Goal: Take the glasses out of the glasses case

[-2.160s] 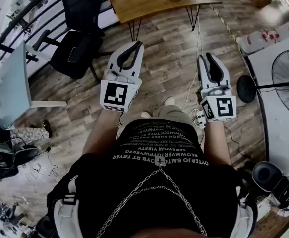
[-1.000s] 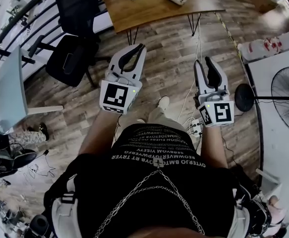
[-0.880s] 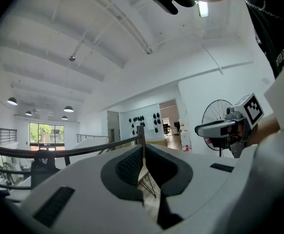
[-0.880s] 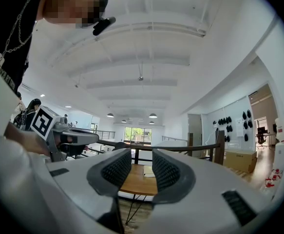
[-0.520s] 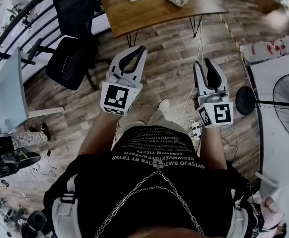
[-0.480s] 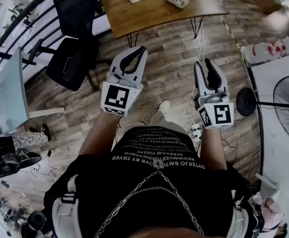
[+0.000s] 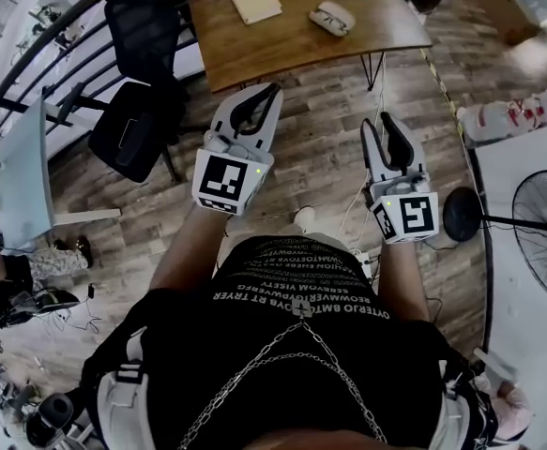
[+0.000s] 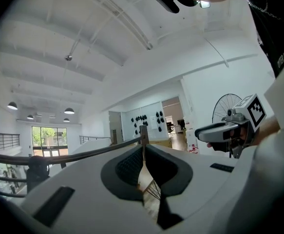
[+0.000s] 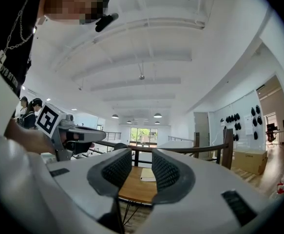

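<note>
Your left gripper [image 7: 271, 93]: ribbed dark pads in white shells, jaws closed tip to tip, holding nothing. Your right gripper [image 7: 379, 122]: jaws a narrow gap apart, likewise empty. You have walked closer, so the smooth brown wooden table [image 7: 282, 43] now shows whole; the pale, rounded glasses case [image 7: 332, 17] lies on it, well ahead and probably unopened.

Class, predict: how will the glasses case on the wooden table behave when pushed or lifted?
The glasses case looks small and rounded, so probably light, sliding easily on the smooth table. Probably rigid, though too distant to confirm.
</note>
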{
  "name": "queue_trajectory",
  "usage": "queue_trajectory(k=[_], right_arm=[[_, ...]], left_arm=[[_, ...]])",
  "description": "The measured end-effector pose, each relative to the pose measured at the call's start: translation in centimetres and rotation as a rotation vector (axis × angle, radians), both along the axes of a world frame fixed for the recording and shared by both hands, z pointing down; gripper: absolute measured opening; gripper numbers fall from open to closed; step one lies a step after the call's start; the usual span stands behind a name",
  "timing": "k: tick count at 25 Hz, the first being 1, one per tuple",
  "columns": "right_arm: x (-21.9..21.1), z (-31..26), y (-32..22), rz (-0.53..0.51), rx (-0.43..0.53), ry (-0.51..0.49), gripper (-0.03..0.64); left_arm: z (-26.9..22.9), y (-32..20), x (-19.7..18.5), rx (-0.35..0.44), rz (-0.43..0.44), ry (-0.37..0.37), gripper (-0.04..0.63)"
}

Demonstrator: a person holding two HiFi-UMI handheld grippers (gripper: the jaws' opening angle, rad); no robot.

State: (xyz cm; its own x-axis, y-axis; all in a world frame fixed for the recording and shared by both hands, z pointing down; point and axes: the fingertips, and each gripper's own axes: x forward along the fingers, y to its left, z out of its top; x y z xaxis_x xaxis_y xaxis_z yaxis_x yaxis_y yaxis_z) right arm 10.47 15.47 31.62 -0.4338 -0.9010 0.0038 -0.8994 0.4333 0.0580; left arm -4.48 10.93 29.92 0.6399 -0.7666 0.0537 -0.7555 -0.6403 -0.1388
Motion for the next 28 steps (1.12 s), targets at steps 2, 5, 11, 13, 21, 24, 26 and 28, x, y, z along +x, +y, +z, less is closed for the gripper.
queue_trajectory(k=[2, 5, 11, 13, 21, 24, 26, 28], right_arm=[[1.1, -0.1, -0.9, -0.013, 0.004, -0.005, 0.115], [3.0, 0.0, -2.1, -0.022, 0.006, -0.019, 0.115], [4.5, 0.4, -3.5, -0.037, -0.001, -0.038, 0.114], [4.6, 0.5, -3.7, -0.044, -0.004, -0.042, 0.114], [4.9, 0.1, -4.3, -0.048, 0.006, -0.036, 0.114], [5.1, 0.3, -4.7, -0.042, 0.004, -0.031, 0.114], [5.2, 0.4, -5.0, -0.039, -0.001, -0.026, 0.114], [5.1, 0.7, -5.4, -0.040, -0.011, -0.021, 0.114]], left_arm=[[-0.1, -0.7, 1.0, 0.003, -0.010, -0.008, 0.038], [0.0, -1.4, 2.2, 0.001, -0.030, -0.017, 0.038], [-0.2, -2.2, 3.3, 0.004, -0.049, -0.033, 0.038], [-0.2, -2.2, 3.6, 0.005, -0.051, -0.036, 0.038], [0.5, -2.7, 4.5, 0.003, -0.034, -0.051, 0.038], [0.5, -3.2, 4.9, 0.006, -0.023, -0.049, 0.038], [0.6, -3.6, 4.9, 0.009, -0.018, -0.047, 0.038], [0.7, -4.0, 4.9, 0.007, -0.016, -0.046, 0.038]])
